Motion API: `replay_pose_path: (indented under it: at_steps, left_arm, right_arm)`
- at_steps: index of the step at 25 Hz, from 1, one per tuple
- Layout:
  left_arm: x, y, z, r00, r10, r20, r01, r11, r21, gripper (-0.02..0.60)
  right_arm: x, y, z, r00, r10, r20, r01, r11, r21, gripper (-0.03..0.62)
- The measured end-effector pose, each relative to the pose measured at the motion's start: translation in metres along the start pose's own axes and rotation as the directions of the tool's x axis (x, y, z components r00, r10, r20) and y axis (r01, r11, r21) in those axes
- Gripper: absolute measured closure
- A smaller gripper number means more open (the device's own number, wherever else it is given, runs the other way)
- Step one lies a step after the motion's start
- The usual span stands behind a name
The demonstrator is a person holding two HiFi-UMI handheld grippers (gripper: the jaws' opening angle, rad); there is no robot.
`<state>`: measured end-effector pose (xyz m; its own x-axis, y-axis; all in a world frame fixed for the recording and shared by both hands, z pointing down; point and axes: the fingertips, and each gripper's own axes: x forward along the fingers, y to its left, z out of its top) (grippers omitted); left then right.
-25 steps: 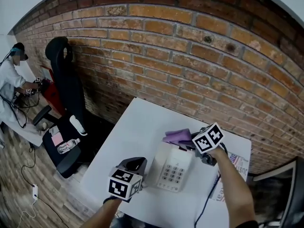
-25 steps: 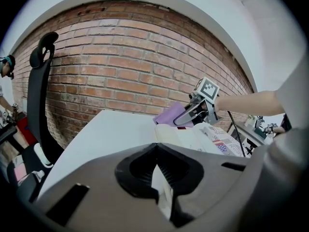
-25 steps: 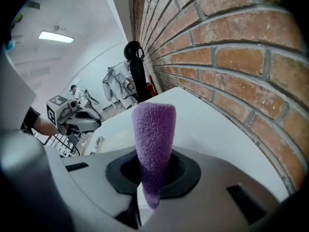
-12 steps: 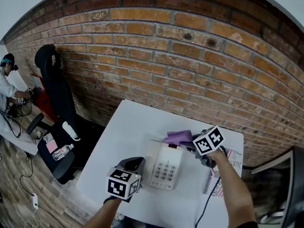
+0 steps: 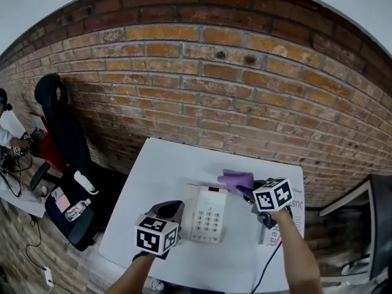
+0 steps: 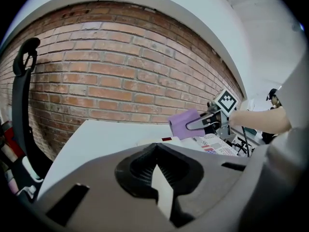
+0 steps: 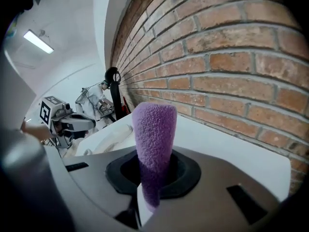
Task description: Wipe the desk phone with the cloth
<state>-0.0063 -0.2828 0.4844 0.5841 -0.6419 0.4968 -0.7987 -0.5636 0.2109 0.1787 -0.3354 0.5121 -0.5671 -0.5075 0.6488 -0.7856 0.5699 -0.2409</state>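
Observation:
A white desk phone (image 5: 207, 214) with a keypad lies on the white table (image 5: 165, 164). My right gripper (image 5: 249, 188) is shut on a purple cloth (image 5: 235, 179), which hangs over the phone's far right corner. In the right gripper view the cloth (image 7: 154, 134) stands up out of the closed jaws of that gripper (image 7: 153, 178), with the phone (image 7: 108, 141) to the left behind it. My left gripper (image 5: 173, 207) rests at the phone's left side, shut on nothing. From the left gripper view, its jaws (image 6: 155, 161) meet in front of the phone (image 6: 161, 140) and the cloth (image 6: 183, 123).
A brick wall (image 5: 202, 84) runs behind the table. A printed leaflet (image 5: 295, 210) lies on the table's right edge, with a cable beside it. A black office chair (image 5: 61, 133) stands left of the table. A dark screen (image 5: 373, 225) sits at the far right.
The right gripper and cloth have shifted right, from above the phone's far end to its far right corner. The head view has panned. The left gripper stays beside the phone.

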Motion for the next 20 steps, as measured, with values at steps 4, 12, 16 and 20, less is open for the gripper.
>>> replay_pose_path:
  at_steps: [4,12,16,20]
  left_arm:
    - [-0.009,-0.002,0.012,1.000,-0.016,0.019,0.015,1.000,0.022,0.577]
    - [-0.038,-0.013,0.024,0.997,-0.060,0.054,0.056,0.996,0.076,0.577]
    - [-0.061,-0.015,0.025,0.994,-0.084,0.074,0.077,0.993,0.094,0.577]
    - [-0.086,-0.010,0.024,0.991,-0.089,0.101,0.078,0.991,0.110,0.577]
  right_arm:
    - [-0.030,0.012,-0.004,0.993,-0.085,0.081,0.081,0.995,0.059,0.549]
    - [-0.088,0.062,-0.015,0.944,-0.253,0.211,0.237,0.966,0.101,0.549]
    - [-0.114,0.094,-0.018,0.905,-0.329,0.270,0.310,0.944,0.109,0.549]
    - [-0.135,0.125,-0.018,0.858,-0.395,0.329,0.375,0.919,0.123,0.549]
